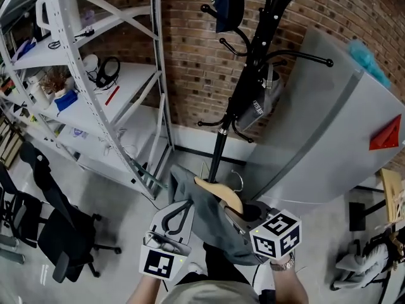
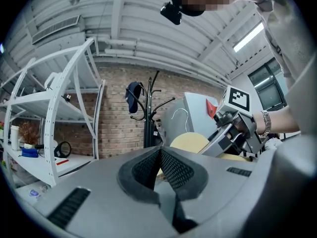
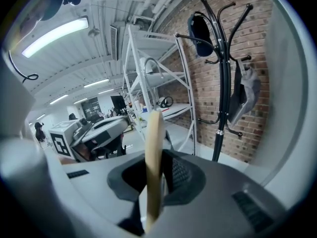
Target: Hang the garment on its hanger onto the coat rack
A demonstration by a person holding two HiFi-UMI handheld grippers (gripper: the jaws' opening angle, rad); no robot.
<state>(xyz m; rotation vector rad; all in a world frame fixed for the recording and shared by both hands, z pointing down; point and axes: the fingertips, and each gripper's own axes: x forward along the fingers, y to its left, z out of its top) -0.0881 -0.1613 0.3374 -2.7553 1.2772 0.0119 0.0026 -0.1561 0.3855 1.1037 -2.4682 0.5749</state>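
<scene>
A grey garment [image 1: 209, 227] hangs on a wooden hanger [image 1: 218, 192] in front of me, low by the foot of the black coat rack [image 1: 253, 56]. My right gripper [image 1: 235, 215] is shut on the hanger [image 3: 153, 157], whose thin wooden edge stands upright between its pads. The rack [image 3: 225, 93] rises ahead of it on the right. My left gripper [image 1: 186, 206] is to the left of the garment with its tips at the fabric's edge. Its jaws [image 2: 159, 152] meet at the tips, and I cannot tell whether cloth is pinched there.
A dark blue item [image 1: 228, 2] and a grey bag [image 1: 259, 103] hang on the rack's hooks. White shelving [image 1: 95, 87] stands at the left, a large grey panel [image 1: 329, 119] leans at the right, and black office chairs [image 1: 57, 227] are at the lower left.
</scene>
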